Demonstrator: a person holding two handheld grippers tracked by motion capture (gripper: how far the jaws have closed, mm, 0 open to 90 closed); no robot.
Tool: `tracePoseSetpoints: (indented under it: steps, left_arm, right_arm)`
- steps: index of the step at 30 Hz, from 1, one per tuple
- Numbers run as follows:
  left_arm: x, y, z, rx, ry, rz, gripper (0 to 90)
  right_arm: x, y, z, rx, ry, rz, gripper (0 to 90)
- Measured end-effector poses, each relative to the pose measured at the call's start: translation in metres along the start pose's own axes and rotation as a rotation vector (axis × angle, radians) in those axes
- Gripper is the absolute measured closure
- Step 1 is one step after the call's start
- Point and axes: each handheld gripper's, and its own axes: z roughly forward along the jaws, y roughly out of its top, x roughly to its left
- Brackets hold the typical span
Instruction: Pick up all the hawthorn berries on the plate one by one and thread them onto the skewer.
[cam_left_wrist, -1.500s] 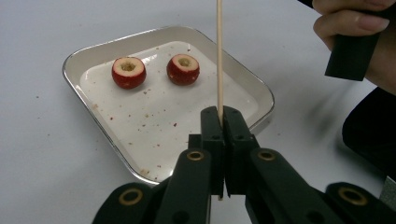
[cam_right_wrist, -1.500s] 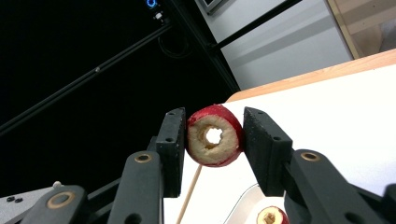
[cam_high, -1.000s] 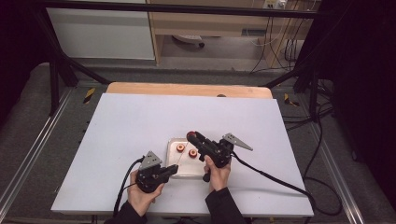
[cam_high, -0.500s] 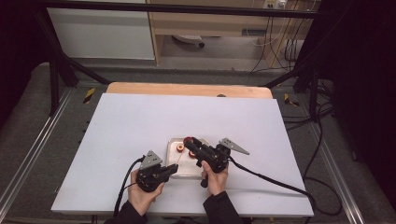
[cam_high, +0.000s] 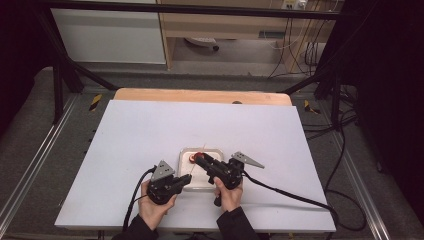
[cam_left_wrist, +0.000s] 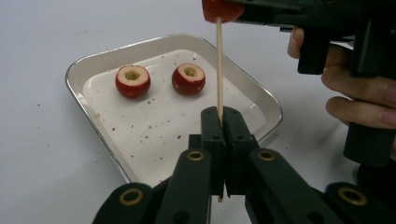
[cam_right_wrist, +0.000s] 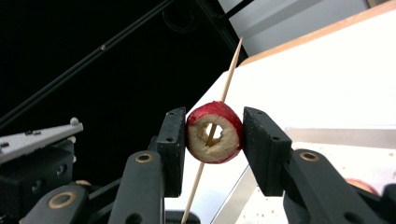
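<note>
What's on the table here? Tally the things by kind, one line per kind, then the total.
Cored red fruits: 3, two in the tray and one on the skewer, clamped in the right gripper
Wooden skewer: 1, upright in the left gripper
Metal tray: 1
Grippers: 2
Total: 7

Lab-like test bay: black metal frame (cam_high: 65, 75), floor rails (cam_high: 30, 170), trailing cables (cam_high: 305, 50), white-topped table (cam_high: 145, 130).
</note>
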Motion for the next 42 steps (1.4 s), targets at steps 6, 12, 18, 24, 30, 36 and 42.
tracePoseSetpoints:
  steps: [6, 12, 18, 24, 30, 36, 42]
  left_arm:
    - [0.0, 0.002, 0.002, -0.007, 0.004, 0.005, 88.6]
    - [0.0, 0.001, 0.003, -0.002, 0.003, 0.012, 88.6]
    - [-0.001, 0.0, 0.004, 0.004, 0.003, 0.018, 88.6]
    - [0.001, 0.0, 0.003, 0.003, -0.003, 0.034, 88.6]
    - [0.004, 0.0, -0.004, 0.006, 0.001, 0.064, 88.6]
    - [0.012, -0.003, -0.011, 0.043, 0.018, 0.1, 88.5]
    - [0.022, -0.005, -0.02, 0.065, 0.022, 0.112, 88.4]
  right_arm:
    - [0.002, -0.012, 0.0, 0.043, 0.016, 0.018, 61.5]
    - [0.003, -0.018, -0.001, 0.066, 0.015, 0.007, 61.5]
    - [0.004, -0.021, -0.002, 0.078, 0.01, 0.0, 61.5]
    - [0.004, -0.021, -0.002, 0.093, 0.009, -0.002, 60.3]
    - [0.009, -0.006, -0.011, 0.141, -0.023, -0.109, 37.8]
    - [0.005, 0.011, -0.017, 0.259, -0.079, -0.192, 16.6]
    - [-0.004, 0.022, -0.017, 0.386, -0.142, -0.264, 9.3]
